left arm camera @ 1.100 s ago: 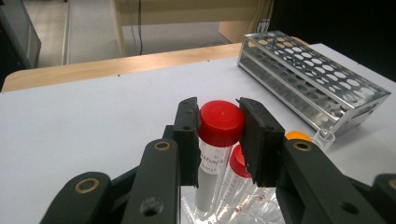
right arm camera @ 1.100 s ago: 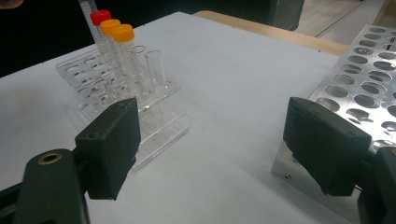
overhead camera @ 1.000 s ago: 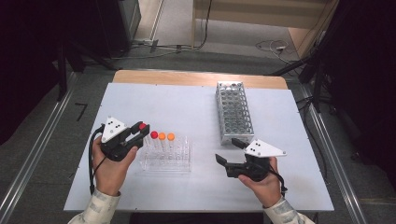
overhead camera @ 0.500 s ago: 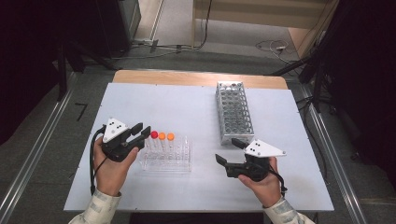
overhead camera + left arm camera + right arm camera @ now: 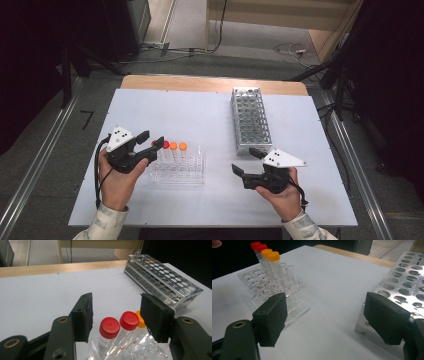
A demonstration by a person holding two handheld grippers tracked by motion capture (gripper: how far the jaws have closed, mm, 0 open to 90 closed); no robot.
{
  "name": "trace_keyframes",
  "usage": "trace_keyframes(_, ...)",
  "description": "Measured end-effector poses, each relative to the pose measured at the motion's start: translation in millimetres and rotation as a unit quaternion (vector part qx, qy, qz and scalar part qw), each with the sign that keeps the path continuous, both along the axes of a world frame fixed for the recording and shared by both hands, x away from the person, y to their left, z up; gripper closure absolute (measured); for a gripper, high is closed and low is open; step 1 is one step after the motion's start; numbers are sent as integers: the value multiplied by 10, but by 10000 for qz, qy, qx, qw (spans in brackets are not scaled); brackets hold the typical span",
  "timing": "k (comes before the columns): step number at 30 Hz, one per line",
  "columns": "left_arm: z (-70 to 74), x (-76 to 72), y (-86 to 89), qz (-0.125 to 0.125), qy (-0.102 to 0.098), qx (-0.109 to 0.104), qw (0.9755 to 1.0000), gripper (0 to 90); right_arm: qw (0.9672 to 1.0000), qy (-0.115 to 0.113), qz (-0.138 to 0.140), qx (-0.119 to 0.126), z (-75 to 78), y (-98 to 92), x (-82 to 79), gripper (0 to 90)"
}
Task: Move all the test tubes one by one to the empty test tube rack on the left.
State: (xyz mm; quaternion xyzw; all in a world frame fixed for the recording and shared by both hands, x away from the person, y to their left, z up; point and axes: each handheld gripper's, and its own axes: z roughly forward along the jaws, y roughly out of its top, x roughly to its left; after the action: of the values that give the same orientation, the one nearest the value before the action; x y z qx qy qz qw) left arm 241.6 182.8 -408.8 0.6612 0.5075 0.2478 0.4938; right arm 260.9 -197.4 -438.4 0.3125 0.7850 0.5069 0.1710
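A clear plastic rack (image 5: 192,172) stands on the white table left of centre and holds red-capped tubes (image 5: 109,328) and orange-capped tubes (image 5: 273,256) in a row. My left gripper (image 5: 151,138) is at the rack's left end. Its jaws have just been opening and stand apart. In the left gripper view the two red caps sit between the pads (image 5: 86,315) without touching them. My right gripper (image 5: 245,161) hovers open and empty to the right of the rack, in front of a metal tube rack (image 5: 250,120).
The metal rack (image 5: 404,285) lies lengthwise at the back right, with many empty holes. A wooden strip (image 5: 210,83) borders the table's far edge. Bare white table (image 5: 170,112) spreads behind the clear rack.
The left gripper's jaws went from nearly shut to standing apart around the red caps. Both hands stayed where they were.
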Motion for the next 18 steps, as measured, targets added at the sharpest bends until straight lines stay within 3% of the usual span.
trace_keyframes(18, 13, -97, 33, -17, -95, -218, 9997, 281, 9997, 7, -232, 11, -7, -160, 43, 175)
